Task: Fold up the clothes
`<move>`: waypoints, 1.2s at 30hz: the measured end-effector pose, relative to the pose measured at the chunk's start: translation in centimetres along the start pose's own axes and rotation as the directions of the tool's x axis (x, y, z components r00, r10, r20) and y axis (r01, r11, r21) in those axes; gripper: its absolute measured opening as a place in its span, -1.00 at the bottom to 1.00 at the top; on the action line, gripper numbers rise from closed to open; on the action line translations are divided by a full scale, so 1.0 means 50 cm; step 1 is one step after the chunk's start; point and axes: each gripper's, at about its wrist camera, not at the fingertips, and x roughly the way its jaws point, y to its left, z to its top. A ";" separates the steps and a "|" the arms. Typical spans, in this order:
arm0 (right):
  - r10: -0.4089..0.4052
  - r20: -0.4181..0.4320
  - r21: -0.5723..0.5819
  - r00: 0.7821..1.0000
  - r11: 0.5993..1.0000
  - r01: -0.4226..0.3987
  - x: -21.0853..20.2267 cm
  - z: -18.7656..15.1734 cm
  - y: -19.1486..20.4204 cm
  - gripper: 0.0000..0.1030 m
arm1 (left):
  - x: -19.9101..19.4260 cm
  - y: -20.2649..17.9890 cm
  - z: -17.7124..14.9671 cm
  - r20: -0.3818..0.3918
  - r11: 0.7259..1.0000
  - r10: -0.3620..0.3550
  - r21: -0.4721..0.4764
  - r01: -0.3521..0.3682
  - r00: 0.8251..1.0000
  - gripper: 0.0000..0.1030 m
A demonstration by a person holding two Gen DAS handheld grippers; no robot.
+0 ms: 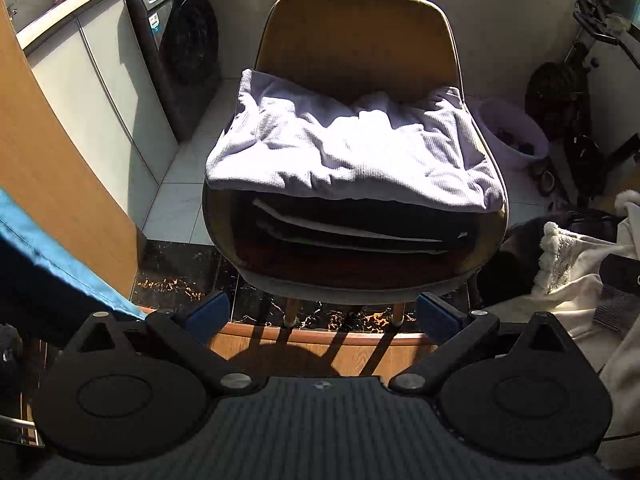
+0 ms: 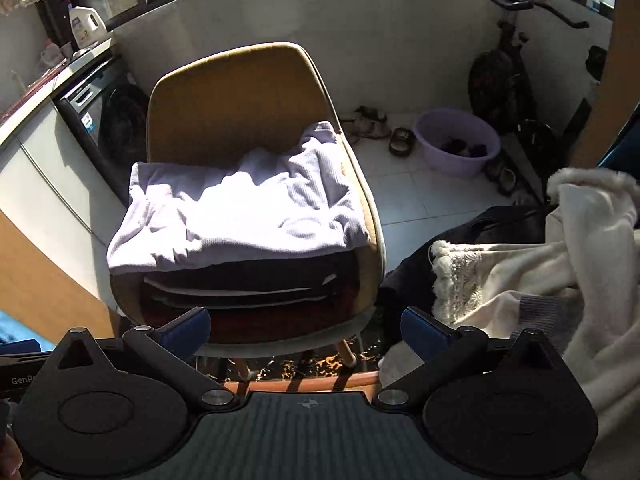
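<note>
Both grippers, left (image 1: pixel 323 312) & right (image 2: pixel 306 330), fingers wide apart, nothing held. Folded lilac top (image 1: pixel 352 152) sits atop stack on chair (image 1: pixel 356 28). Risk: top overhangs the front edge, a bump could slide it off; unfolded cream pile (image 2: pixel 540 272) waits nearby
</note>
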 end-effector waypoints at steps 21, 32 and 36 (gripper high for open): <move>-0.091 0.091 0.062 0.992 0.994 0.086 -0.293 -0.246 0.123 0.98 | -0.206 0.099 -0.192 0.052 0.997 -0.039 0.065 0.036 0.998 0.97; -0.147 0.136 0.077 0.980 0.987 0.138 -0.434 -0.388 0.157 0.98 | -0.327 0.104 -0.249 0.124 0.987 -0.053 0.155 0.033 0.991 0.97; -0.150 0.151 0.076 0.977 0.987 0.140 -0.465 -0.404 0.141 0.98 | -0.352 0.084 -0.265 0.137 0.990 -0.067 0.131 0.049 0.988 0.97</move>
